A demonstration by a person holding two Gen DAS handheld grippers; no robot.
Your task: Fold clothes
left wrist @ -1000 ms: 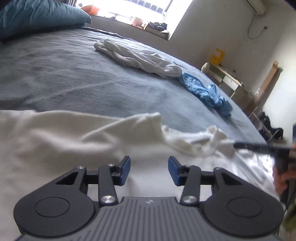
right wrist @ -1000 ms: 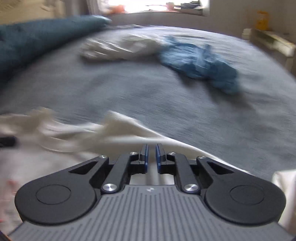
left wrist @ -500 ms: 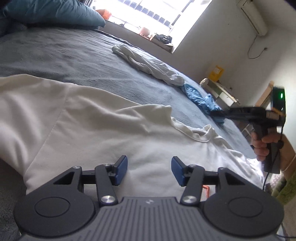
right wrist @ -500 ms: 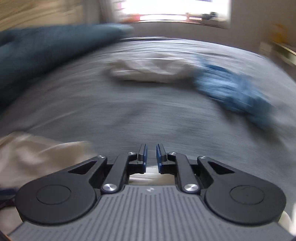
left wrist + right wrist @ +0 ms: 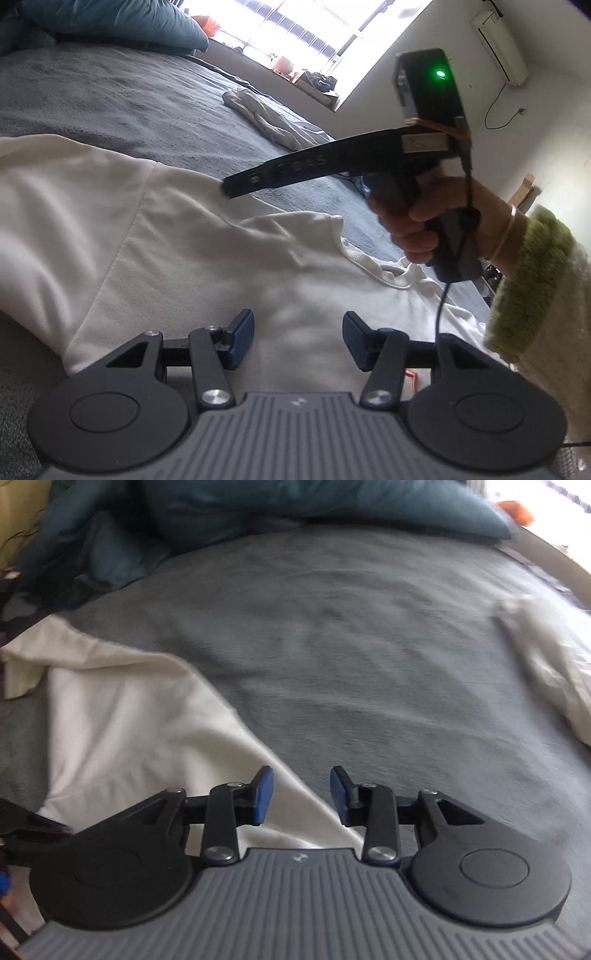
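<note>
Cream T-shirt (image 5: pixel 229 266) is lying spread on the grey bedcover (image 5: pixel 110 99), directly under and ahead of the left hand-held gripper (image 5: pixel 298 339). That gripper's blue pads are standing apart with nothing between them, only shirt fabric showing below the gap.

Right hand-held gripper (image 5: pixel 301 795) is hovering over the shirt's slanted edge (image 5: pixel 147 716), where cream cloth is meeting grey bedcover. Its jaws are opening, pads apart; nothing is being pinched, the shirt edge is passing beneath the gap. In the left wrist view this same tool is reaching in from the right, gripped by a hand (image 5: pixel 424 221) in a fuzzy green cuff (image 5: pixel 532 280), its dark finger pointing over the shirt near the sleeve seam.

Shirt is looking pale cream, mostly flattened, with soft wrinkles. Ribbed neckline (image 5: pixel 373 266) is bunching toward the right; one sleeve is running out to the left.

Farther back on the bed a crumpled white garment (image 5: pixel 273 118) is lying well apart. Teal pillows (image 5: pixel 258 509) are sitting at the head.
</note>
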